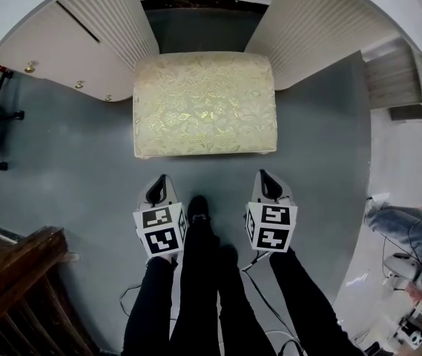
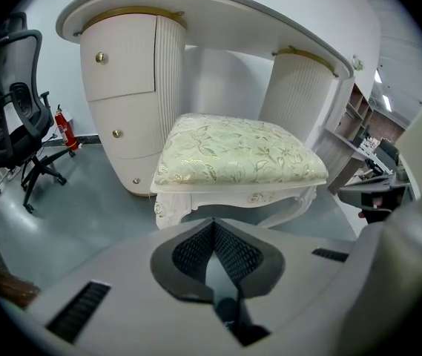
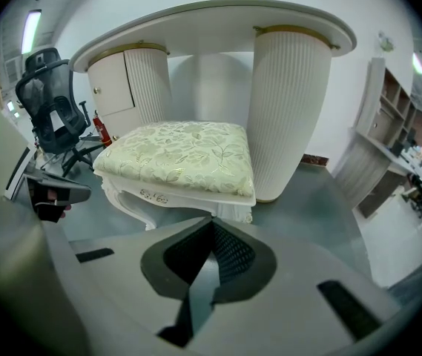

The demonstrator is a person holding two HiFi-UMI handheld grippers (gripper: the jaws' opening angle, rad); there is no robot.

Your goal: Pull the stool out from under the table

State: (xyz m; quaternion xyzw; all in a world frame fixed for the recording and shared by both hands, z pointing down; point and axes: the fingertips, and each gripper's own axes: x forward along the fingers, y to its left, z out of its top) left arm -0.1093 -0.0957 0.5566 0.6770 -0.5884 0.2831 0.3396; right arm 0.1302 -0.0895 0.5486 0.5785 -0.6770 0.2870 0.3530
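A stool (image 1: 205, 104) with a cream floral cushion and carved white legs stands on the grey floor, its back end between the two ribbed pedestals of a white table (image 1: 84, 28). The left gripper view shows the stool (image 2: 236, 154) a short way ahead, as does the right gripper view (image 3: 181, 158). My left gripper (image 1: 161, 180) is shut and empty, just short of the stool's near left edge. My right gripper (image 1: 264, 176) is shut and empty too, near the near right edge. Neither touches the stool.
A black office chair (image 2: 18, 117) and a red extinguisher (image 2: 64, 128) stand at the left. Dark wooden furniture (image 1: 18, 280) is at the lower left. Shelves (image 1: 403, 80) and cluttered cables (image 1: 411, 251) lie to the right. My legs (image 1: 211, 288) are behind the grippers.
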